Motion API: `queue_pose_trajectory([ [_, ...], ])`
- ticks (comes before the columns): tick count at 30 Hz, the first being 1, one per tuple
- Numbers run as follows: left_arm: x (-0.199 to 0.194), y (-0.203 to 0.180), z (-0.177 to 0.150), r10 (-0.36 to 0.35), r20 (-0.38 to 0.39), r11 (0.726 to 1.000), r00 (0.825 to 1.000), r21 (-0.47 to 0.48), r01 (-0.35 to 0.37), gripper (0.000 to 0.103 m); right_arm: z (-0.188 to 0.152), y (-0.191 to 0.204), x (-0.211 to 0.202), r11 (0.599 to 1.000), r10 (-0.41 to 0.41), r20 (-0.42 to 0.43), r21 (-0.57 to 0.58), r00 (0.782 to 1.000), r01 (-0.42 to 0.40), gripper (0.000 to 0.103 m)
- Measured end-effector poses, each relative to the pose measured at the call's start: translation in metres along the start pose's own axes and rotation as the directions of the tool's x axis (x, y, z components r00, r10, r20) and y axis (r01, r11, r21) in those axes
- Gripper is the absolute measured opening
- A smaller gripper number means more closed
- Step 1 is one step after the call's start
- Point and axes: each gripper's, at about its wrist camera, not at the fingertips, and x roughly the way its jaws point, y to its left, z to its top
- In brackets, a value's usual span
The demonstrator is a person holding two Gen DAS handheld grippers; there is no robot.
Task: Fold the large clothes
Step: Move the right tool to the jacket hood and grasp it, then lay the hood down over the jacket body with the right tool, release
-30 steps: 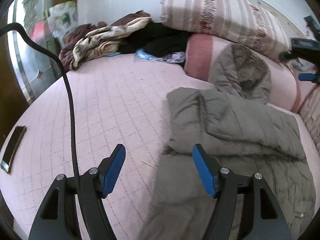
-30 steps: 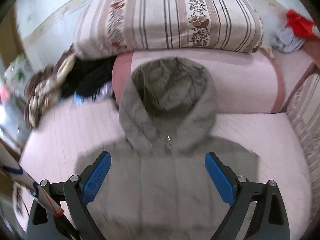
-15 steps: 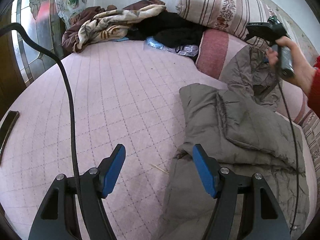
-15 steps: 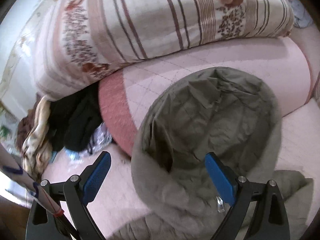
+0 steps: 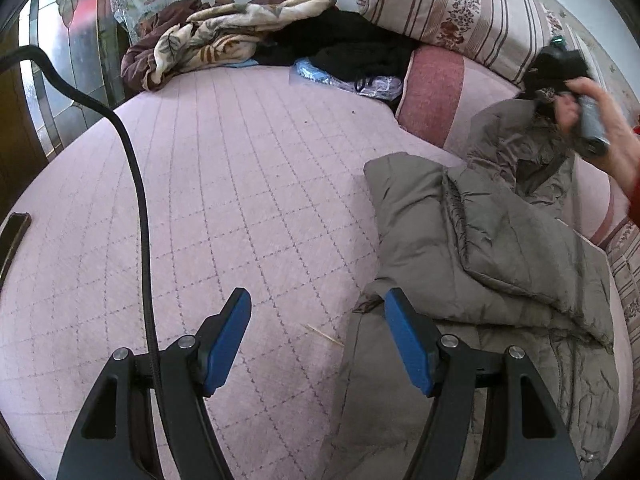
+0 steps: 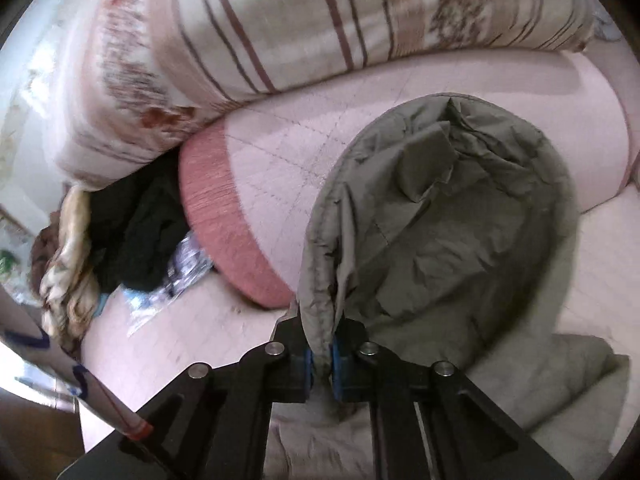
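Observation:
A grey-green hooded padded jacket point(image 5: 500, 264) lies on the pink quilted bed, its sleeve folded across the body. My left gripper point(image 5: 318, 340) hovers open over the jacket's left edge, with nothing between its blue pads. The jacket's hood point(image 6: 452, 232) rests against a pink bolster. My right gripper point(image 6: 320, 360) is shut on the hood's left rim, the fabric pinched between its blue pads. In the left wrist view a hand holds the right gripper's handle point(image 5: 588, 124) above the hood.
A striped floral pillow point(image 5: 460, 12) and a pink bolster point(image 6: 248, 216) lie behind the hood. A pile of blankets and dark clothes point(image 5: 256, 40) sits at the bed's far side. A black cable point(image 5: 132, 184) hangs on the left. A dark phone point(image 5: 12, 236) lies at the left edge.
My right gripper moved in from the jacket's chest to the hood and closed on the hood's left rim. The left gripper shifted slightly and stayed open.

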Motion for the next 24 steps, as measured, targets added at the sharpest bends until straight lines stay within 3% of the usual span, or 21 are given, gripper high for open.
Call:
queue_pose_trajectory([
  [5,-0.010,0.006,0.002,0.013,0.022,1.000,1.000,-0.008,-0.013,0.069,-0.044,-0.001,-0.080,0.996,0.041,0.013,-0.085,0.999,-0.040,0.007],
  [12,-0.024,0.031,0.000,0.007,0.031,0.996,0.999,-0.093,-0.004,0.069,-0.160,-0.020,-0.170,0.980,0.116,-0.038,-0.158,0.993,-0.120,0.007],
  [15,-0.030,0.033,-0.003,0.021,0.044,0.995,0.999,-0.103,-0.016,0.069,-0.210,-0.038,-0.171,0.980,0.163,-0.097,-0.100,0.982,-0.172,0.007],
  [18,-0.032,0.034,-0.005,0.032,0.048,0.994,0.998,-0.107,-0.026,0.068,-0.262,-0.051,-0.136,0.985,0.153,-0.181,-0.053,0.971,-0.165,0.007],
  [21,-0.032,0.034,-0.007,0.031,0.042,0.994,0.999,-0.107,-0.027,0.068,-0.280,-0.058,-0.086,0.990,0.141,-0.230,0.006,0.963,-0.143,0.007],
  [24,-0.033,0.034,-0.008,0.038,0.044,0.995,0.998,-0.096,-0.034,0.069,-0.281,-0.060,-0.060,0.992,0.125,-0.230,0.042,0.965,-0.119,0.007],
])
